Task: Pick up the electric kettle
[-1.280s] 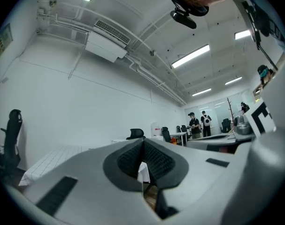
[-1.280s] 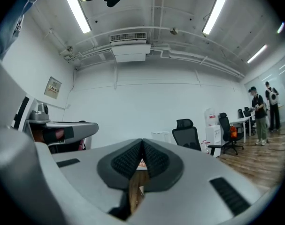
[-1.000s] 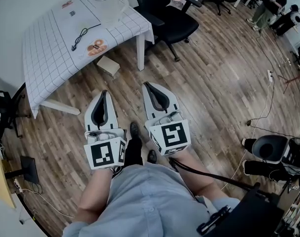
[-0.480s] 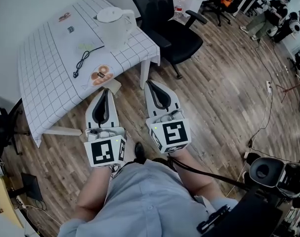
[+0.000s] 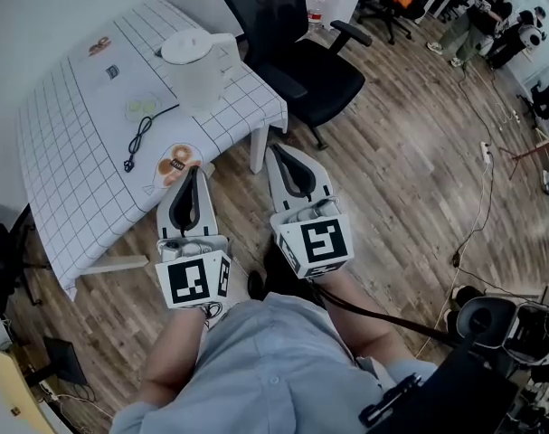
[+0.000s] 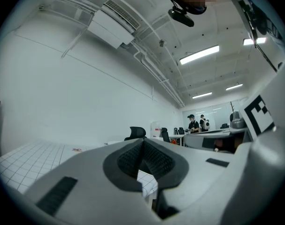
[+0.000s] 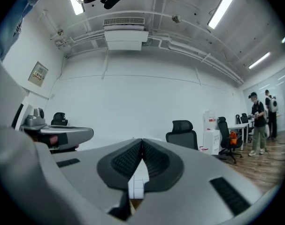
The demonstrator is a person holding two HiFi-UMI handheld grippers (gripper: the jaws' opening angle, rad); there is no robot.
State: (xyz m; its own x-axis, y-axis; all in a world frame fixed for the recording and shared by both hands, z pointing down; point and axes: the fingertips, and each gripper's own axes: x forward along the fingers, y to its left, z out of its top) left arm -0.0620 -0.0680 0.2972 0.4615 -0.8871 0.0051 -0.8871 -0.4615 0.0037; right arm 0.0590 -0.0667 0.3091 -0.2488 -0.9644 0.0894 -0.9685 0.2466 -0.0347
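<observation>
Left claw (image 5: 192,172): clenched tip to tip and empty, held level; its tip shows right at the near edge of the surface.
Right claw (image 5: 276,152): clenched too, pads pressed together with nothing held, side by side with the left one and pointing the same way.
Electric kettle (image 5: 194,66): white, lid on, standing upright near the surface's far right corner, well apart from both claws.
Around the kettle: a black cable (image 5: 140,138) snakes across the cloth on its near side. A small round dish (image 5: 175,164) with something orange-brown in it sits by the near edge, just beside the left claw's tip. A few small flat items lie farther left, too small to name.
In the way: a black office chair (image 5: 297,57) is parked just beside the kettle's corner of the surface, right ahead of the right claw.
Surface (image 5: 66,152): draped in a white cloth with a dark grid, set against a white wall; white legs show below the hem.
Floor (image 5: 392,170): wood planks, with a pale cord (image 5: 468,215) trailing across them on the right.
Room: an open office with a ceiling air unit (image 7: 124,32) and strip lights overhead. More chairs and desks stand at the far end, and two people (image 5: 491,7) are standing there.
</observation>
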